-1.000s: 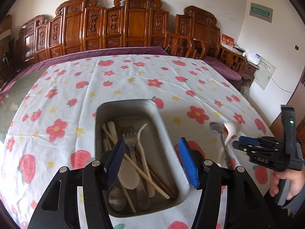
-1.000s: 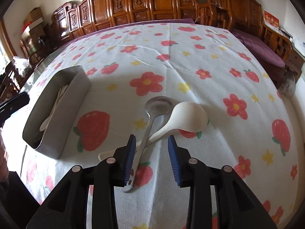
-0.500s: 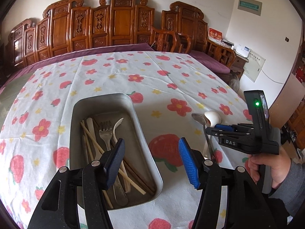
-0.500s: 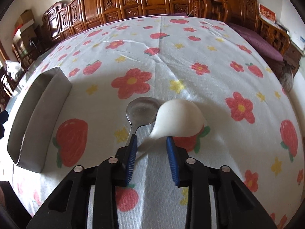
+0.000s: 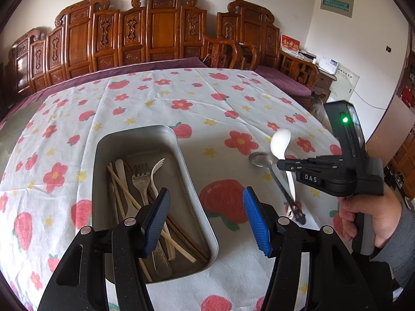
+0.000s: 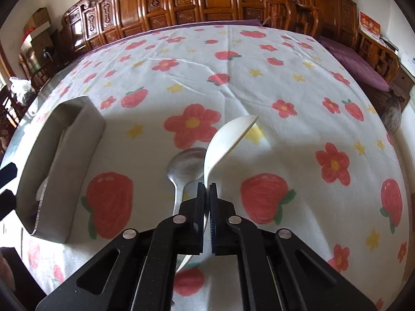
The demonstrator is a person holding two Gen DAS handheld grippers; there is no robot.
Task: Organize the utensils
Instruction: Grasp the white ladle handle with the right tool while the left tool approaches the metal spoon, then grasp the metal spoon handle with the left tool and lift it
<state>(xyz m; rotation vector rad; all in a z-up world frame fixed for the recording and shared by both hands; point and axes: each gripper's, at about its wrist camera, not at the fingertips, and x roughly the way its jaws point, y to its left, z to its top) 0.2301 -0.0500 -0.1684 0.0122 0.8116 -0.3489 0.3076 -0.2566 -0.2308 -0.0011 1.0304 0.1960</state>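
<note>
My right gripper point(image 6: 206, 189) point(image 5: 281, 164) is shut on the handle of a white spoon point(image 6: 228, 140) point(image 5: 280, 142), whose bowl tilts up off the cloth. Just left of it a metal spoon point(image 6: 185, 167) point(image 5: 262, 159) lies flat on the tablecloth. A steel tray point(image 5: 186, 176) point(image 6: 77, 140) sits to the left with forks, chopsticks and other utensils point(image 5: 141, 181) inside. My left gripper point(image 5: 206, 219) hangs open above the tray's near right corner, with nothing between its blue pads.
The table wears a white cloth with strawberries and flowers point(image 6: 259, 77). Carved wooden chairs point(image 5: 160, 31) line the far edge and the right side. A hand in a grey sleeve point(image 5: 373, 223) holds the right gripper near the table's right edge.
My right gripper moved forward over the white spoon's handle and its jaws came together on it, and the spoon's bowl tipped up. The left gripper drifted right of the tray.
</note>
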